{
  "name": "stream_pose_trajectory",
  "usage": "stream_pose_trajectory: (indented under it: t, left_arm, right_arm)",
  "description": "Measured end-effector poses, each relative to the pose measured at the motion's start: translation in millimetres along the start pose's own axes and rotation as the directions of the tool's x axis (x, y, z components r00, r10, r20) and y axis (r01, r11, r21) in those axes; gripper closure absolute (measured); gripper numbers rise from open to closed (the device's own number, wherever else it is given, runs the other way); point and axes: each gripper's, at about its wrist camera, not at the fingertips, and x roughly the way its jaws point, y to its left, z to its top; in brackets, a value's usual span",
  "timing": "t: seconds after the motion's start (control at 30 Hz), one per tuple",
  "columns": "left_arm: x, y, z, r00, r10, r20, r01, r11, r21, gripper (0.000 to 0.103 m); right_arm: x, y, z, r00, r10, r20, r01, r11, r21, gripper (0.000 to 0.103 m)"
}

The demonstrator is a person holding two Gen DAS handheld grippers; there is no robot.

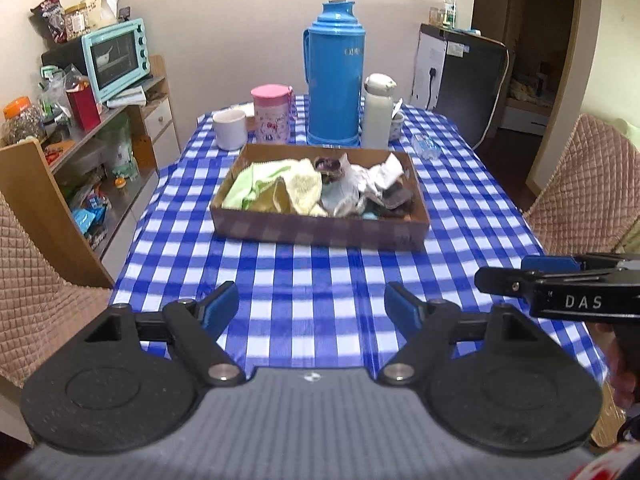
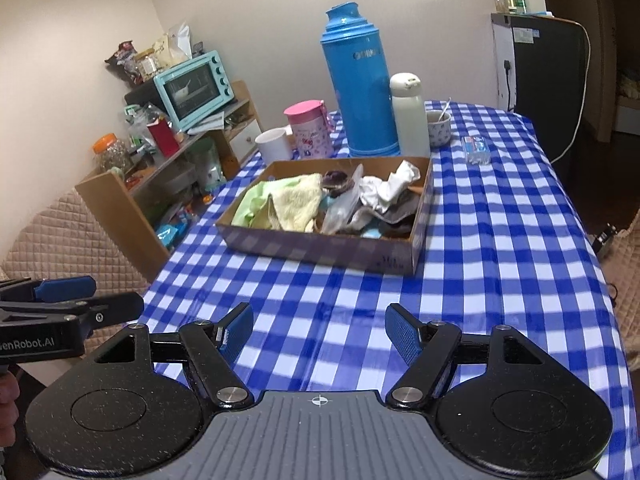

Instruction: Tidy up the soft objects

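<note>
A shallow cardboard tray (image 1: 320,234) (image 2: 320,248) stands mid-table, heaped with soft things. A green cloth (image 1: 248,184) (image 2: 250,206) and a yellow cloth (image 1: 306,188) (image 2: 296,200) fill its left half. Crumpled white cloth (image 1: 386,170) (image 2: 390,186) and dark pieces (image 1: 398,200) fill the right half. My left gripper (image 1: 312,304) hovers open over the checked cloth, short of the tray, with nothing between its fingers. My right gripper (image 2: 320,324) is also open and empty, near the front edge. Each gripper shows at the edge of the other's view: the right gripper (image 1: 520,276), the left gripper (image 2: 80,296).
Behind the tray stand a blue thermos (image 1: 334,72), a white flask (image 1: 378,112), a pink lidded cup (image 1: 272,114), a white mug (image 1: 229,130) and a small bowl (image 2: 438,128). A tissue packet (image 2: 476,150) lies at the right. Quilted chairs flank the table; a cluttered shelf (image 1: 120,108) stands left.
</note>
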Motion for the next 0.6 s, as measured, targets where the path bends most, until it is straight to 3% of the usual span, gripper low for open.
stream_pose_trajectory:
  t: [0.6]
  left_arm:
    - [-35,42,-51,0.991,-0.107,-0.086,0.113,0.991,0.074,0.026]
  right_arm:
    - [-33,64,-66,0.993,-0.107,-0.057,0.112,0.989,0.098,0.03]
